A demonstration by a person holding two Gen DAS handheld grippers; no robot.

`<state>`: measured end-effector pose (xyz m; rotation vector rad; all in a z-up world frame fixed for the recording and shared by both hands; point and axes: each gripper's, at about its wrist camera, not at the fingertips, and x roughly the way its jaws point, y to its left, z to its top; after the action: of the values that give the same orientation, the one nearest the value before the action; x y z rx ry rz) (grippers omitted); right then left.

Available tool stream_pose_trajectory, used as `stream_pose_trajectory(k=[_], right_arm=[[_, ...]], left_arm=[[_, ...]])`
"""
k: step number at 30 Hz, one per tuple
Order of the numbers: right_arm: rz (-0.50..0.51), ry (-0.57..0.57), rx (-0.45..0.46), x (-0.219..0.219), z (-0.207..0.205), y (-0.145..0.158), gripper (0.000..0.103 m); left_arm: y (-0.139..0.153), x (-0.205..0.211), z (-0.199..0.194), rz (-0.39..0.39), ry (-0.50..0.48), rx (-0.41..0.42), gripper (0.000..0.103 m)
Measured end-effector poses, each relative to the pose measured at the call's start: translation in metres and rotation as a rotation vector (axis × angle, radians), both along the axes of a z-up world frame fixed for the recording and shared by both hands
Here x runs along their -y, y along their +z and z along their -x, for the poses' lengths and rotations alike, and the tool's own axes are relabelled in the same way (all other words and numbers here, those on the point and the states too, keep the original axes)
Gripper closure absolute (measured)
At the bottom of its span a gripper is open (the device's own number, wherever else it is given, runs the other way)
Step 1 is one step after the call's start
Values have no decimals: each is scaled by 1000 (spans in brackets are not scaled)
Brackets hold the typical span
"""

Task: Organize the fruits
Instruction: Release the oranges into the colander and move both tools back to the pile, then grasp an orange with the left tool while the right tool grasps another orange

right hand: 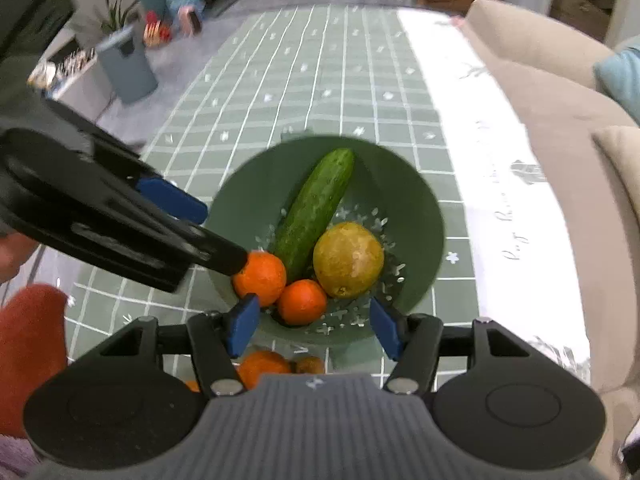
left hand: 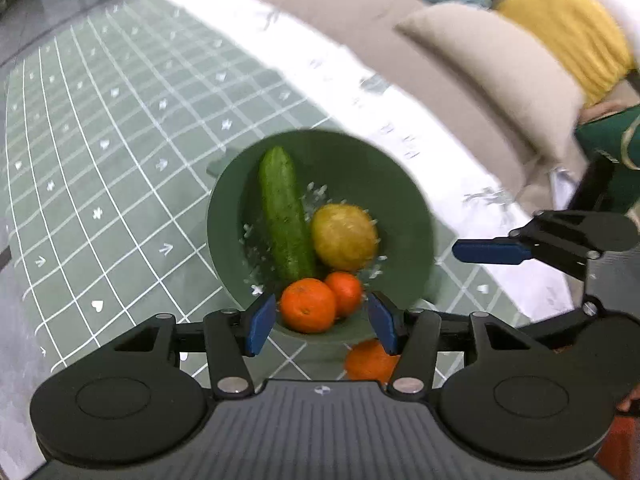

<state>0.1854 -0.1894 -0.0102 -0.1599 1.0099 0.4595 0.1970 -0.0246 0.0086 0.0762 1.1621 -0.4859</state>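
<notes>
A green bowl stands on the green checked tablecloth. It holds a cucumber, a yellow-green round fruit and two oranges. My left gripper is open over the bowl's near rim, level with the oranges; it also shows in the right wrist view. My right gripper is open at the bowl's near rim. More oranges lie on the table below the grippers, beside a brownish fruit.
A beige sofa with yellow, blue and beige cushions runs along the table's right side. A white cloth border edges the table there. A grey bin and plants stand on the floor at far left.
</notes>
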Motion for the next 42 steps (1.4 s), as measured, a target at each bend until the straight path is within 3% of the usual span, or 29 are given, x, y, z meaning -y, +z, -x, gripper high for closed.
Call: stream_pose_trajectory(k=[6,10,21,25,32,42], right_arm=[[-80,-123,75,20,47,11,43],[-137,-198,109,28,76,6,43],[-164,-275,145,26,129,-29,44],[-172,-273,137,24,129,-41,52],[-149,-265,135,22,123,-58,55],[-152,-236,126,14,110,-70,64]], left_arm=[[25,-5,47,25,-50,132,40],[18,-3,76,21,-80,168,40],[-41,11,123,-29,-75,118,40],[-60,14,129,-53,-64,127,40],[-86,13,127,-68,-22,111,40],[-105,13,114,-21,19,35,40]])
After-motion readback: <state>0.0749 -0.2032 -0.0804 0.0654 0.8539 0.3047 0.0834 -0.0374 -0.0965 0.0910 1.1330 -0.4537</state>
